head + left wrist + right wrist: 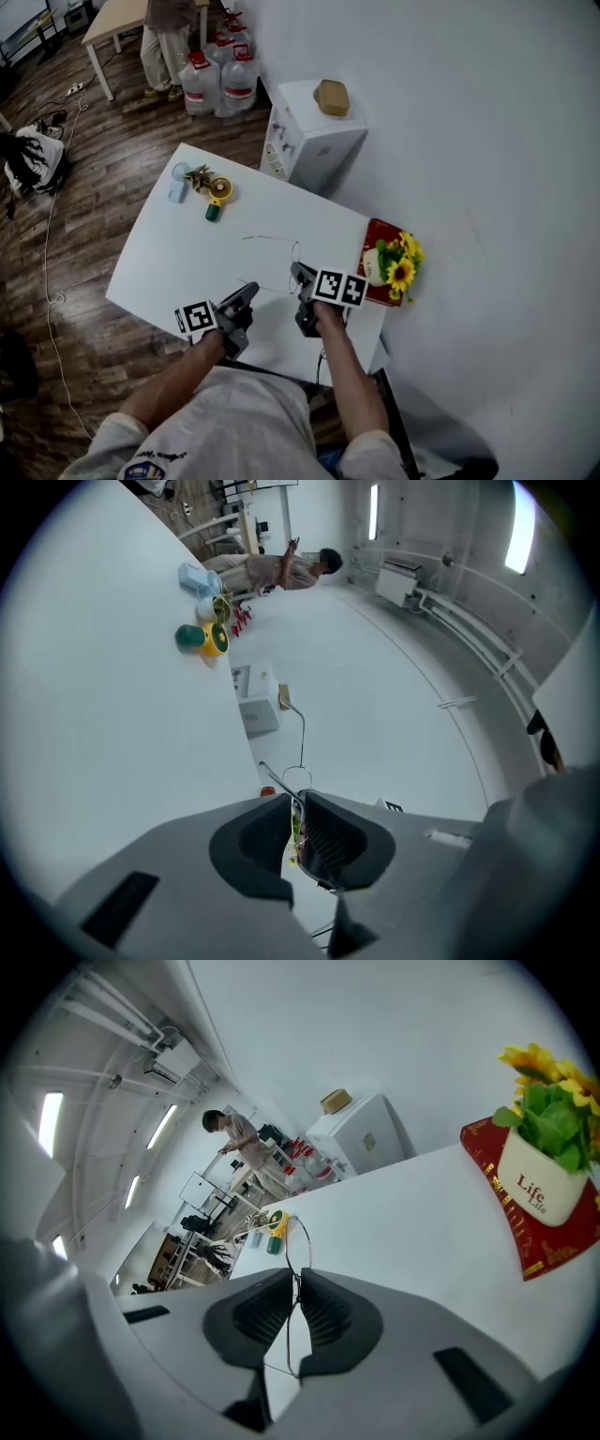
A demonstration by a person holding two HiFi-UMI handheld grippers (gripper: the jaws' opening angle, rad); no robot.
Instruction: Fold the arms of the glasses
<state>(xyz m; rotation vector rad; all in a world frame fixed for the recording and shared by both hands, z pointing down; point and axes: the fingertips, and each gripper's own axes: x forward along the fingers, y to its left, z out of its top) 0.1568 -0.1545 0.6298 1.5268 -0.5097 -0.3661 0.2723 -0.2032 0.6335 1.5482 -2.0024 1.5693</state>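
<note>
Two tools, grey moulded shells with ribbed dark pads: left tool [295, 803] pinched together on a thin wire of the glasses [298, 1246], right tool [298, 1279] clamped on the same frame beside a round rim. One pair of glasses, fine metal wire, held between both tools over the smooth white desk [187, 253], one long arm reaching straight out. One white glazed pot [539, 1185] of yellow sunflowers on a red mat [553, 1246].
</note>
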